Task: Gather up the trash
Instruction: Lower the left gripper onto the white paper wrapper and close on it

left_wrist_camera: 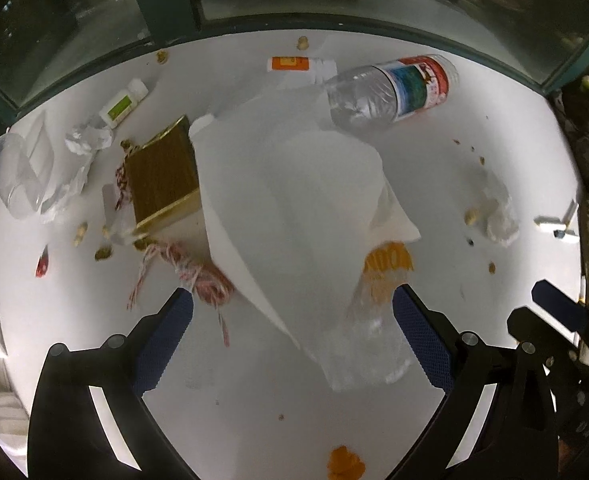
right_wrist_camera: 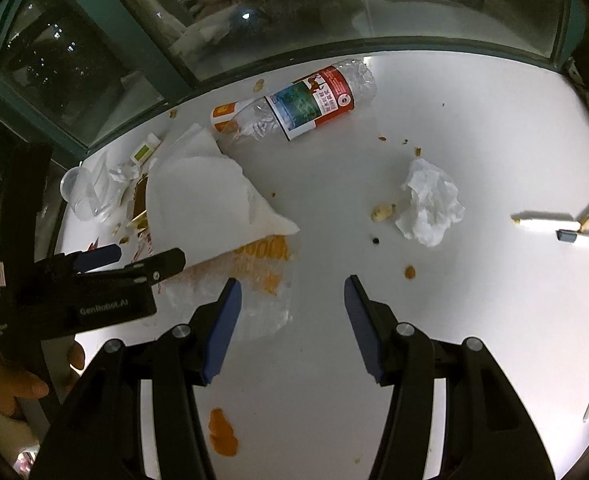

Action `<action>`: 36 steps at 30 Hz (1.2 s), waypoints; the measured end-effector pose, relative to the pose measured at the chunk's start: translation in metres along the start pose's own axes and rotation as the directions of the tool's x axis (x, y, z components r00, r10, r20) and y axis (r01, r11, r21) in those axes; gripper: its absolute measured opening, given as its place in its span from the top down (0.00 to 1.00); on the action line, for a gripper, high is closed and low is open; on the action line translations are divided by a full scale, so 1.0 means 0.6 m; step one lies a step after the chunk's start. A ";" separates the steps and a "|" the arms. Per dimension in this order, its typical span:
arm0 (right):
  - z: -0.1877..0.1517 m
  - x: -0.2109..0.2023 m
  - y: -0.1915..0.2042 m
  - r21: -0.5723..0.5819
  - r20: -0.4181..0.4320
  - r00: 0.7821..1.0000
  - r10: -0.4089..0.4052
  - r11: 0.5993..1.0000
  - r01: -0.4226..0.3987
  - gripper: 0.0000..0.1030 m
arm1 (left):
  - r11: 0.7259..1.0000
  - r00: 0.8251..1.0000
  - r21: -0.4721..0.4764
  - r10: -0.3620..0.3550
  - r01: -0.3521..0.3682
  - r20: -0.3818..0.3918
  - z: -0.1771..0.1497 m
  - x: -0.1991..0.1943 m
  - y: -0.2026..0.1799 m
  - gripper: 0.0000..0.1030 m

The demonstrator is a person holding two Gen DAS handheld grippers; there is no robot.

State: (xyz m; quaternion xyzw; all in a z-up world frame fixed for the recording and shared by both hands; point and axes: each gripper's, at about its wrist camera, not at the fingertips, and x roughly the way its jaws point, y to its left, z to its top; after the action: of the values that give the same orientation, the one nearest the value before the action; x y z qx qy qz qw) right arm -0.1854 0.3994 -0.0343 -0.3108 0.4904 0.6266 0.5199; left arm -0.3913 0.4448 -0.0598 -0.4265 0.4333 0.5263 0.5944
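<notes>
Hovering over a littered white counter [right_wrist_camera: 474, 120], both grippers empty. Left gripper [left_wrist_camera: 292, 312]: jaws wide, nothing between the pads, poised above a white paper sheet [left_wrist_camera: 286, 184] and the clear bag [left_wrist_camera: 370, 344] with orange print that pokes out from under it. Right gripper [right_wrist_camera: 292, 292]: jaws wide too, bare counter between them, the bag just off its left finger.

Trash still lying about: bottle [right_wrist_camera: 306, 104] on its side near the far edge; crumpled tissue [right_wrist_camera: 430, 204] right of centre, a nut [right_wrist_camera: 382, 212] just beside it; gold box [left_wrist_camera: 162, 176] with red-white twine [left_wrist_camera: 198, 276] at its near end; clear cup [left_wrist_camera: 10, 176] on its side at far left; cigarettes [right_wrist_camera: 550, 226] at far right; crumbs and orange smears scattered about.

Step, as I judge it: reach, no pick made yet. Left looks lined up for sheet or bag. Thin, flat, slippery stuff, so next move wants a low pinch on a raised edge or fold.

Hard to read: no bin in either view. Sheet hides most of the bag and part of the box. Small white containers by the far edge are too blurred to name. Window reflections muddle the background.
</notes>
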 end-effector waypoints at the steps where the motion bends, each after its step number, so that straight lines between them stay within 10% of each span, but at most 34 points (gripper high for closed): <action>1: 0.003 0.004 0.000 0.001 -0.003 1.000 0.002 1.000 -0.002 0.50 | 1.000 1.000 0.002 0.002 -0.002 0.000 0.007 0.005 0.000 0.06; 31: 0.036 0.075 -0.016 0.010 -0.059 0.998 0.014 1.000 -0.013 0.50 | 0.996 0.997 0.053 0.070 -0.071 0.011 0.053 0.078 0.004 0.06; 36: 0.036 0.075 -0.015 0.008 -0.059 0.998 0.013 1.000 -0.012 0.50 | 0.997 0.998 0.039 0.062 -0.062 0.015 0.050 0.076 0.001 0.31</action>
State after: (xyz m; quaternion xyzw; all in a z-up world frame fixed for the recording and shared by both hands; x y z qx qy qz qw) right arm -0.1861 0.4353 -0.0704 -0.3239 0.5098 0.6186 0.5025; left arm -0.3869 0.4856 -0.0957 -0.3975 0.4527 0.5386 0.5890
